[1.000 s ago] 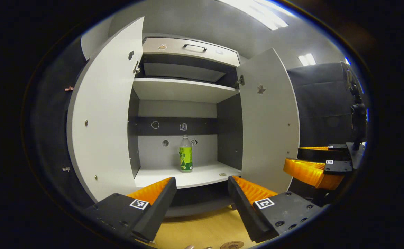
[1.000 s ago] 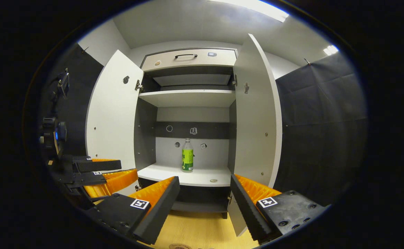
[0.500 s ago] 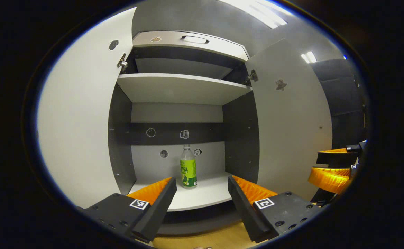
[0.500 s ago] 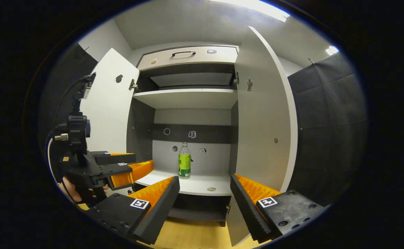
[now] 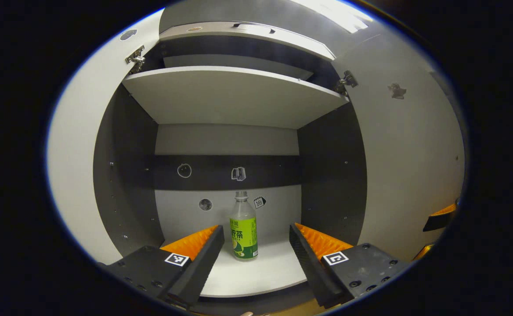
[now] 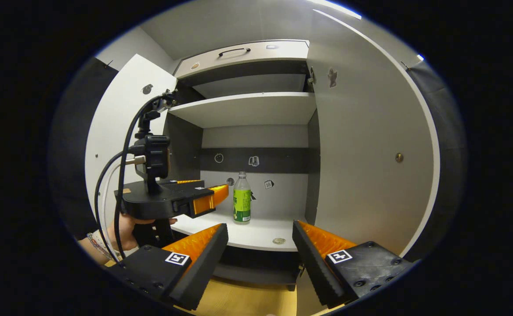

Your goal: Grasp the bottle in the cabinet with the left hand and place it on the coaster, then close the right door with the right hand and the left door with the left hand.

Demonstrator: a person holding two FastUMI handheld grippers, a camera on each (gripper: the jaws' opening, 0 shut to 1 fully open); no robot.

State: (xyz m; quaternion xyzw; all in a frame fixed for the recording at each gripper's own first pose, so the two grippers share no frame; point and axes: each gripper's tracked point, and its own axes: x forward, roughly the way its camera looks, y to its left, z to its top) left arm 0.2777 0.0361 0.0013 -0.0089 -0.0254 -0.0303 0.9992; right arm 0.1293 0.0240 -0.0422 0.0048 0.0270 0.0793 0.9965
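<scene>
Bottle: the clear plastic bottle with a green label (image 5: pixel 243 229) stands upright on the smooth white lower shelf (image 5: pixel 261 274) of the cabinet, near the back panel.
Left gripper (image 5: pixel 256 239): jaws wide, empty, lined up either side of the bottle, short of it, I judge for a side grasp.
Right gripper (image 6: pixel 260 239): wide, empty, waiting beside the flat white right door (image 6: pixel 370 175).
Pads: ribbed, for grip.

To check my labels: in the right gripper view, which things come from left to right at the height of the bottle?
Left door → left tongs, held by a hand → bottle → right door.
</scene>
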